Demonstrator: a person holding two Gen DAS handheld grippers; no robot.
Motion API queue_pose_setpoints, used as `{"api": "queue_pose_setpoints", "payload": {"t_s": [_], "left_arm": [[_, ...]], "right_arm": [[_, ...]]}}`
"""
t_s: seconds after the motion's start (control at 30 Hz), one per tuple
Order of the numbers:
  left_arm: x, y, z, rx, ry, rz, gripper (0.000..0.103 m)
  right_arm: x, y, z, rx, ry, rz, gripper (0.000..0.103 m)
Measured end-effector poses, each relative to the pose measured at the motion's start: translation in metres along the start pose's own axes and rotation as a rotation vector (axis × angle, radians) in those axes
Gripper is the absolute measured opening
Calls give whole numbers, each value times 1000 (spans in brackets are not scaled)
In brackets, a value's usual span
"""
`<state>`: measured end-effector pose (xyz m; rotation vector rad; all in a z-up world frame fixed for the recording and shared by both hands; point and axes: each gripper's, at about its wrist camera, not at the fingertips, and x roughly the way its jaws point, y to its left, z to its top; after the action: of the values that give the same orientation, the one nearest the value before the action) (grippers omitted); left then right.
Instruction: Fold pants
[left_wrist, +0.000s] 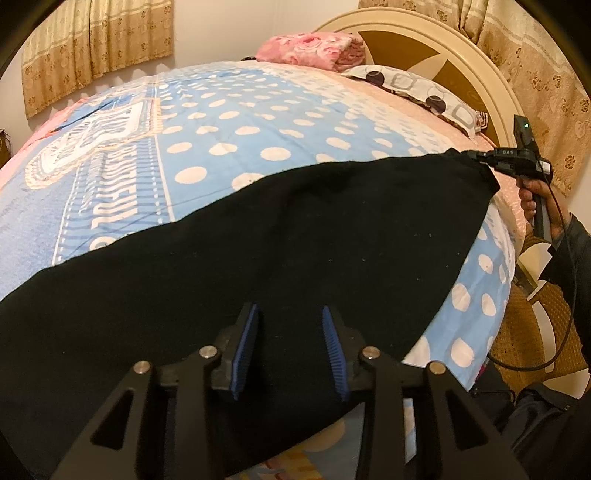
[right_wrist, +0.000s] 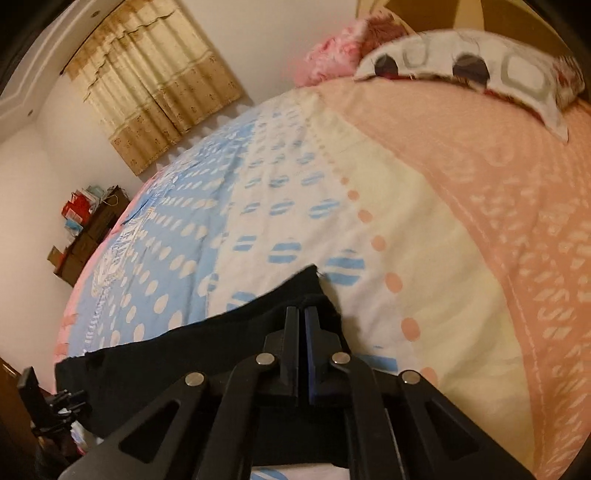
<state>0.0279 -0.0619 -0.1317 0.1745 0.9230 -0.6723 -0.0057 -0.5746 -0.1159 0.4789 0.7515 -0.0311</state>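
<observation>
We see the black pants (left_wrist: 258, 236) spread across the near side of the bed (left_wrist: 258, 122), lying on a blue sheet with white dots.

Left gripper (left_wrist: 291, 354): its jaws stand apart, blue pads (left_wrist: 246, 343) facing each other over the dark cloth near the bed's front edge. We note fabric beneath and between the fingers, but the pads do not press on it.

Right gripper (right_wrist: 301, 314): its jaws are drawn together and clamped on a corner of the pants. In the right wrist view a small peak of black cloth (right_wrist: 310, 284) sticks up just past the fingertips, and the rest trails off toward the lower left. In the left wrist view the same gripper sits at the far right corner of the garment, held in a hand (left_wrist: 535, 195) with a cable hanging below it.

At the head of the bed we record a patterned pillow (left_wrist: 417, 88), a folded pink blanket (left_wrist: 314, 50) beside it, and a cream headboard (left_wrist: 443, 48) behind. Beige curtains (left_wrist: 92, 48) hang on the wall. The right wrist view is somewhat blurred.
</observation>
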Motion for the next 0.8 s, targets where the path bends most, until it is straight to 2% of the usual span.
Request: {"api": "queue_pose_setpoints", "payload": {"t_s": [0.2,0.33,0.57,0.6,0.63,0.67,0.7,0.73,0.8], "left_arm": [[0,-3,-1,7,-2,4,43],[0,-3,-1,3,-4,2,43],[-2,0,0,-23,-14,-6,43],[-2,0,0,-20,-16,-4,43],[-2,-1,-1,-13,-20,0,43],[-1,-3,-1,-1,-23,10,43],[-1,-5,-1,10,-24,22,43],[-1,-7,-1,16,-25,31,43],[-2,-11,-1,28,-35,56,43]], "right_arm": [[-11,11,18,-19,-115,-9,2],[-8,20,24,-36,-132,-18,2],[15,-7,18,38,-1,-85,3],[18,-10,16,33,14,-97,9],[18,-12,14,29,12,-113,25],[14,-16,11,37,-10,-125,36],[9,-20,9,54,-28,-119,54],[6,-23,7,66,-40,-109,57],[-5,-30,0,99,-64,-74,57]]}}
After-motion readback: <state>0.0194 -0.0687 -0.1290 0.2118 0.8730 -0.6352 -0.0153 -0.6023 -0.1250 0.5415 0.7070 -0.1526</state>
